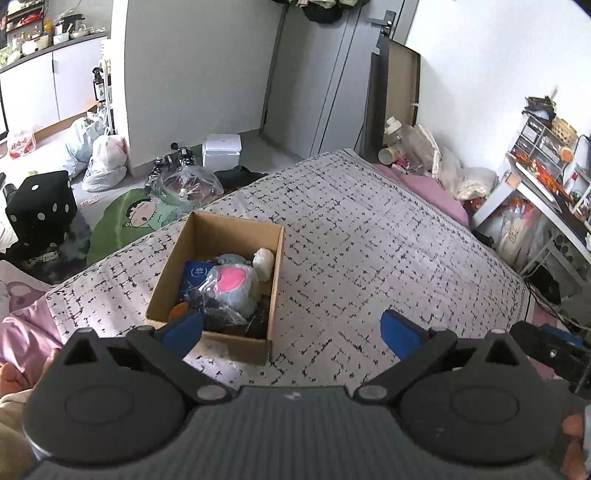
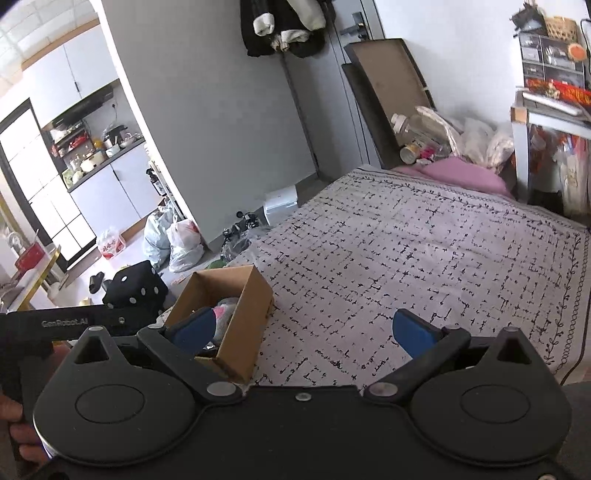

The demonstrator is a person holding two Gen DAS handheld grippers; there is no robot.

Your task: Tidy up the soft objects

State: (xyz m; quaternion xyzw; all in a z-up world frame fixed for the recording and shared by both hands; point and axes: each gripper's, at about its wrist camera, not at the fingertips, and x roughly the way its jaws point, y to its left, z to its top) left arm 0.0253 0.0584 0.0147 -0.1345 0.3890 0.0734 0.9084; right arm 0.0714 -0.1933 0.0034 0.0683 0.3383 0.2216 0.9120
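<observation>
Currently both the left claw (image 1: 291, 332) and right claw (image 2: 303, 334) hang spread and empty above the bed (image 1: 369, 240); advisably, check the cardboard box (image 1: 275, 266) contents sit below its rim.

Pretty clearly someone's small studio flat. There's a bed (image 1: 369, 229) with a black-and-white patterned cover taking up most of the room, coats (image 2: 284, 29) hanging by the door (image 1: 325, 74), and a kitchenette counter (image 2: 107, 155) crammed with pots. Full plastic bags (image 1: 103, 158) sit on the floor, with cluttered shelves (image 1: 546, 155) by the wall.
</observation>
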